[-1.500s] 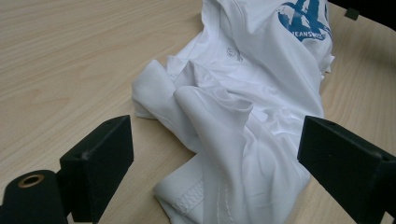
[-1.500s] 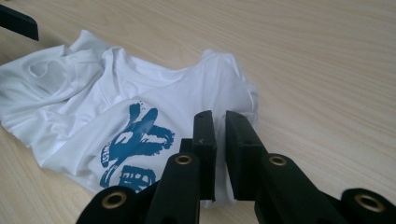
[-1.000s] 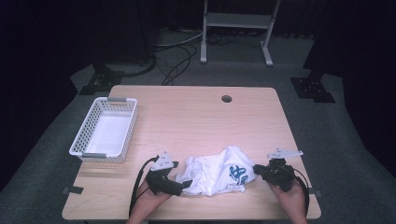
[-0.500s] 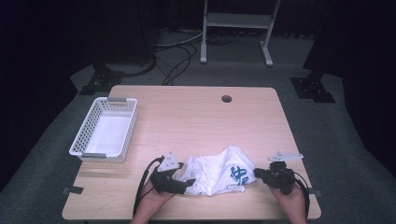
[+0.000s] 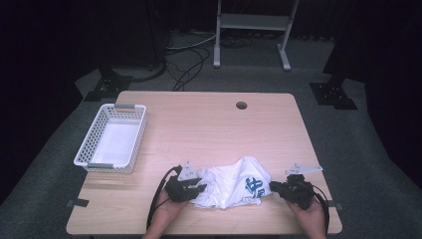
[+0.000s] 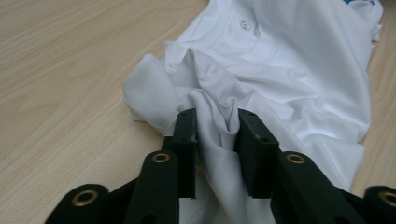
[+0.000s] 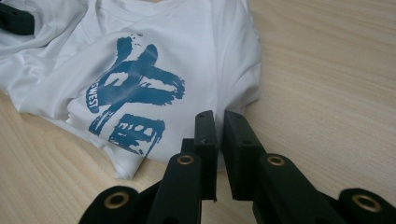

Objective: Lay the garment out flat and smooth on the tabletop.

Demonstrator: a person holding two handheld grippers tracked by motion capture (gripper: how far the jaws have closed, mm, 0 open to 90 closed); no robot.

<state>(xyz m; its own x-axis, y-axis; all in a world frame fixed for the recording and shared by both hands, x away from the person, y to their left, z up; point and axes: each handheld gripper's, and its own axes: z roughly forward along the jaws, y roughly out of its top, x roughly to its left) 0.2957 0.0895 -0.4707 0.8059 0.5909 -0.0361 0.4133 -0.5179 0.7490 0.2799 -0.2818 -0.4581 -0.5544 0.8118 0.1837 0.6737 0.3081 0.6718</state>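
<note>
I find the white T-shirt lying crumpled on the near edge of the worktop, between my two tools. My left tool has its jaws partly closed on a raised fold of cloth near the collar; the fabric bunches between them, so I judge that grip secure. My right tool sits at the shirt's opposite edge, beside the blue print. Its jaws stand nearly together with a thin slit between; cloth appears to pass into them, but I cannot tell whether it is truly pinched. Holding opposite ends suits spreading or lifting the garment. The white basket stands well apart at the left, nothing visible inside.
</note>
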